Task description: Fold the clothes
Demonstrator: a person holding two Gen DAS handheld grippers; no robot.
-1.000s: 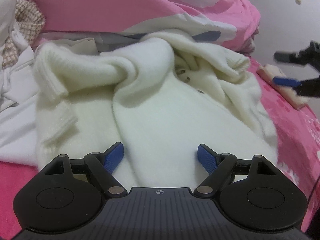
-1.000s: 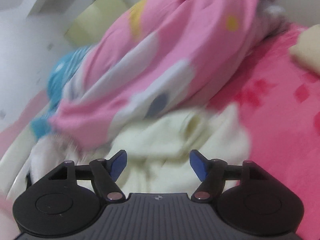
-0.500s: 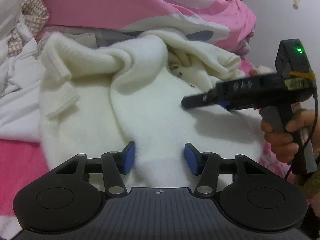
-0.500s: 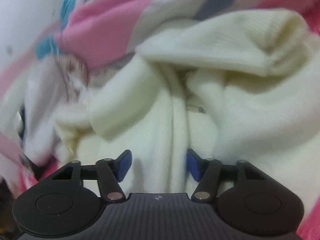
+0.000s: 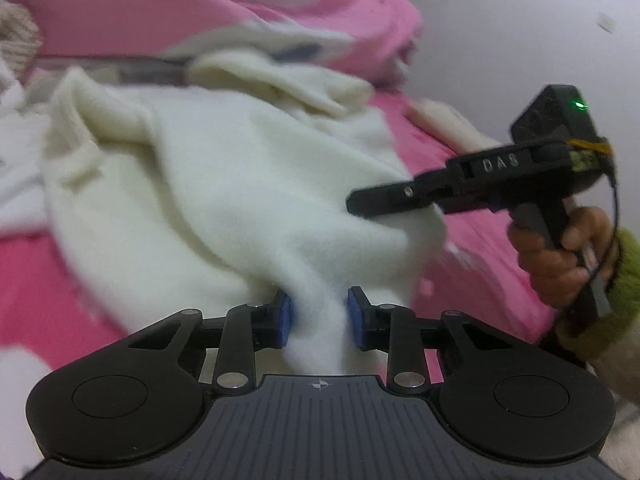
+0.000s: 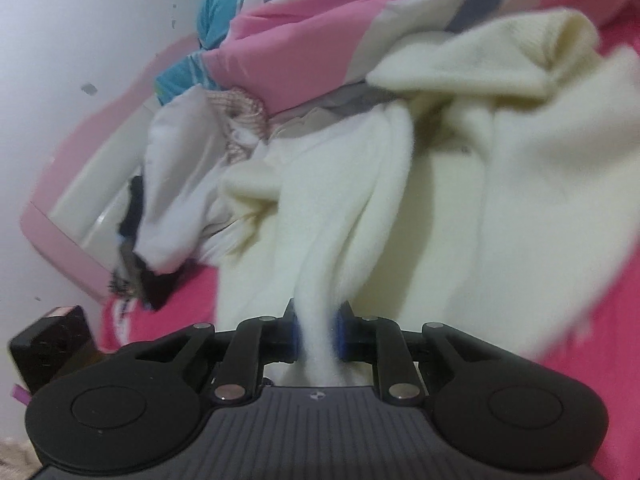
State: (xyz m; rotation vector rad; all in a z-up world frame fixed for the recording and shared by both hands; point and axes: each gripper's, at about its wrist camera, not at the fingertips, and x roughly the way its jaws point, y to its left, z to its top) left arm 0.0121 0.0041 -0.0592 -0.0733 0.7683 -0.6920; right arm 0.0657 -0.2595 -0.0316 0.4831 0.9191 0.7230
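Left wrist: both tools (image 5: 319, 318) (image 6: 316, 334) closing, apparently pinching cream sweater (image 5: 224, 184) folds.

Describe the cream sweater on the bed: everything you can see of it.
The cream sweater is a thick, fuzzy knit, rumpled on the pink bedsheet against a pink quilt. A ribbed cuff shows on one sleeve; small dark buttons are faintly visible. Its near edge is bunched between the closing jaws of both the left gripper and the right gripper, whose pads press the fabric. White clothing lies beside it.
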